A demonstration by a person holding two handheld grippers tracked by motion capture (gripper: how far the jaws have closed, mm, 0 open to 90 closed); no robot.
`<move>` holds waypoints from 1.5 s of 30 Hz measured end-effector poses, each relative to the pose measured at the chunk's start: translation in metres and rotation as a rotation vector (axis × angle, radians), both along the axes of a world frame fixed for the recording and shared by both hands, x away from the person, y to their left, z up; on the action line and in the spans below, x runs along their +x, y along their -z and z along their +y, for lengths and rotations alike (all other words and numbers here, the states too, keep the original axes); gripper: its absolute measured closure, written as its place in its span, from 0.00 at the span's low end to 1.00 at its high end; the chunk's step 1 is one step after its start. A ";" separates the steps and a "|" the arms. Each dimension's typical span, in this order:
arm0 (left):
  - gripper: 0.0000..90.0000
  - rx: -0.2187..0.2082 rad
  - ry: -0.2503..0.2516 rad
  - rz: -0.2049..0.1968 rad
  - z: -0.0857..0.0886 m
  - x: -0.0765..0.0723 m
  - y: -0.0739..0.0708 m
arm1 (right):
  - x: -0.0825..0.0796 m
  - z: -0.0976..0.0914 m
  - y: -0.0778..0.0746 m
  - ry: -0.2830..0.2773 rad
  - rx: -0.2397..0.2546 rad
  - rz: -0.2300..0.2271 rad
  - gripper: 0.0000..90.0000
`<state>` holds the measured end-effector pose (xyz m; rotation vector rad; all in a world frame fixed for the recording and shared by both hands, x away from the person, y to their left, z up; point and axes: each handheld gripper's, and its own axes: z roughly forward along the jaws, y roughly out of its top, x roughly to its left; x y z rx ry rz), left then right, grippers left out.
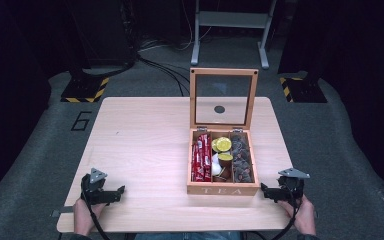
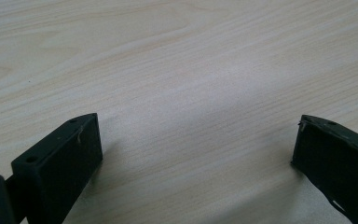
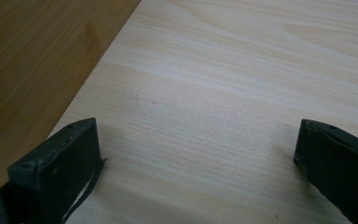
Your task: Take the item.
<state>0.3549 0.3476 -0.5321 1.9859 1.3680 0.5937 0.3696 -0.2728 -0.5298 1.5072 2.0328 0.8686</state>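
Observation:
A wooden tea box [image 1: 223, 189] marked TEA stands open on the light wood table [image 1: 145, 145], its glass lid [image 1: 223, 99] upright. Its three compartments hold red packets [image 1: 200, 161], yellow and white capsules [image 1: 222, 150] and dark capsules [image 1: 242, 159]. My left gripper [image 1: 122, 190] rests at the front left of the table, jaws wide open over bare wood [image 2: 196, 135]. At the box's right front corner my right gripper [image 1: 264, 188] lies open too [image 3: 196, 140], with the box's darker side wall [image 3: 32, 60] at its left.
Past the table's far edge stand a grey metal frame [image 1: 230, 25], black stands with yellow-black striped bases [image 1: 86, 90] and cables [image 1: 165, 70] on a grey floor. A "6" mark [image 1: 81, 121] lies left of the table.

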 end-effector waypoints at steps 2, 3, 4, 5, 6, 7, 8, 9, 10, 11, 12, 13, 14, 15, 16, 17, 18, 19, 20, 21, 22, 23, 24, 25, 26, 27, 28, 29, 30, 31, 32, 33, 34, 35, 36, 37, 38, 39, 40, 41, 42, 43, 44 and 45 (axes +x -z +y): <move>0.01 -0.003 -0.001 -0.001 0.000 0.000 0.000 | 0.001 0.000 0.000 -0.008 -0.001 0.000 0.00; 0.01 -0.004 -0.002 0.001 0.000 0.000 0.000 | 0.001 -0.001 0.000 -0.013 -0.004 0.002 0.00; 0.01 0.002 0.001 0.008 0.000 0.000 -0.001 | 0.002 -0.002 0.000 -0.026 -0.009 0.000 0.00; 0.01 0.004 0.001 0.013 0.000 0.001 -0.001 | 0.003 -0.001 0.000 -0.031 -0.006 0.001 0.00; 0.01 0.004 0.001 0.013 0.000 0.001 -0.001 | 0.003 -0.001 0.000 -0.031 -0.006 0.001 0.00; 0.01 0.004 0.000 0.015 0.000 0.001 -0.001 | 0.004 -0.001 0.000 -0.029 0.000 -0.001 0.00; 0.01 0.006 0.004 0.010 0.000 0.001 -0.001 | 0.005 -0.002 0.000 -0.054 -0.007 0.001 0.00; 0.01 0.005 0.003 0.008 0.000 0.001 -0.001 | 0.006 -0.003 0.000 -0.058 -0.007 0.001 0.00; 0.01 0.002 0.004 0.008 0.000 0.001 -0.001 | 0.006 -0.003 0.000 -0.065 -0.010 -0.002 0.00; 0.01 0.003 0.010 0.012 0.000 0.001 -0.001 | 0.006 -0.003 0.000 -0.067 -0.007 -0.001 0.00; 0.01 0.003 0.011 0.008 0.000 0.001 -0.001 | 0.006 -0.003 0.000 -0.069 -0.006 0.000 0.00; 0.01 0.002 0.015 0.005 0.000 0.001 0.000 | 0.007 -0.004 0.000 -0.070 -0.003 -0.002 0.00; 0.01 0.002 0.020 0.005 0.001 0.001 0.000 | 0.007 -0.004 0.000 -0.076 -0.006 0.000 0.00; 0.01 0.001 0.021 0.005 0.001 0.001 0.000 | 0.007 -0.004 0.000 -0.076 -0.006 -0.002 0.00; 0.01 0.001 0.023 0.006 0.001 0.001 0.000 | 0.007 -0.004 0.000 -0.076 -0.006 -0.002 0.00; 0.01 0.004 0.024 0.019 0.000 0.001 -0.001 | 0.007 -0.004 0.000 -0.076 -0.007 -0.003 0.00; 0.00 0.011 0.030 0.016 0.000 0.002 -0.001 | 0.007 -0.005 0.000 -0.076 -0.007 -0.003 0.00; 0.00 0.011 0.030 0.016 0.000 0.002 -0.001 | 0.007 -0.005 0.000 -0.076 -0.007 -0.003 0.00; 0.00 0.009 0.035 0.006 -0.001 0.003 -0.001 | 0.007 -0.006 0.000 -0.075 -0.010 -0.003 0.00; 0.00 0.009 0.035 0.006 -0.001 0.003 -0.001 | 0.007 -0.006 0.000 -0.075 -0.010 -0.003 0.00; 0.00 0.007 0.040 0.019 -0.001 0.003 -0.002 | 0.007 -0.006 0.000 -0.076 -0.011 0.000 0.00; 0.00 -0.003 0.039 0.009 -0.002 0.003 -0.002 | 0.007 -0.006 0.000 -0.078 -0.012 0.001 0.00; 0.00 -0.006 0.040 0.013 -0.003 0.003 -0.002 | 0.007 -0.006 0.000 -0.081 -0.012 0.004 0.00; 0.00 -0.008 0.044 0.016 -0.004 0.003 -0.003 | 0.007 -0.006 0.000 -0.080 -0.011 0.004 0.00; 0.00 -0.005 0.046 0.009 -0.005 0.003 -0.004 | 0.007 -0.006 0.000 -0.081 -0.012 0.004 0.00; 0.00 -0.005 0.051 0.015 -0.005 0.003 -0.005 | 0.007 -0.006 0.000 -0.081 -0.011 0.004 0.00; 0.00 -0.011 0.052 0.012 -0.007 0.004 -0.007 | 0.007 -0.006 0.000 -0.080 -0.010 0.002 0.00; 0.00 -0.019 0.052 0.015 -0.008 0.004 -0.008 | 0.007 -0.006 0.000 -0.080 -0.011 0.001 0.00; 0.00 -0.013 0.058 0.012 -0.009 0.005 -0.010 | 0.007 -0.006 0.000 -0.079 -0.010 0.001 0.00; 0.00 -0.013 0.060 0.013 -0.010 0.005 -0.012 | 0.007 -0.006 0.000 -0.078 -0.010 0.000 0.00; 0.00 -0.016 0.065 0.012 -0.011 0.006 -0.014 | 0.007 -0.006 0.000 -0.078 -0.010 -0.001 0.00; 0.00 -0.016 0.069 0.010 -0.012 0.007 -0.015 | 0.006 -0.006 0.000 -0.075 -0.008 -0.001 0.00; 0.00 -0.015 0.069 0.010 -0.013 0.007 -0.018 | 0.006 -0.006 0.000 -0.077 -0.007 -0.002 0.00; 0.00 -0.020 0.076 0.011 -0.013 0.007 -0.019 | 0.006 -0.006 0.000 -0.076 -0.007 -0.003 0.00; 0.00 -0.025 0.078 0.006 -0.014 0.007 -0.022 | 0.006 -0.006 0.000 -0.078 -0.009 -0.004 0.00; 0.01 -0.026 0.079 0.001 -0.015 0.008 -0.023 | 0.006 -0.006 0.000 -0.077 -0.008 -0.004 0.00; 0.01 -0.030 0.084 -0.005 -0.016 0.008 -0.025 | 0.006 -0.006 0.000 -0.076 -0.008 -0.003 0.00; 0.01 -0.037 0.082 -0.008 -0.018 0.008 -0.026 | 0.006 -0.006 0.000 -0.077 -0.009 -0.004 0.00; 0.01 -0.035 0.088 -0.007 -0.018 0.008 -0.027 | 0.006 -0.006 0.000 -0.078 -0.009 -0.005 0.00; 0.01 -0.035 0.093 -0.008 -0.020 0.008 -0.029 | 0.006 -0.006 0.000 -0.077 -0.008 -0.004 0.00; 0.01 -0.033 0.098 -0.008 -0.020 0.009 -0.030 | 0.006 -0.006 0.000 -0.077 -0.008 -0.004 0.00; 0.01 -0.032 0.103 -0.005 -0.021 0.009 -0.031 | 0.006 -0.006 0.000 -0.077 -0.008 -0.004 0.00; 0.01 -0.039 0.103 -0.010 -0.023 0.009 -0.033 | 0.006 -0.006 0.000 -0.076 -0.007 -0.003 0.00; 0.02 -0.040 0.109 -0.012 -0.024 0.010 -0.035 | 0.006 -0.006 0.000 -0.078 -0.009 -0.005 0.00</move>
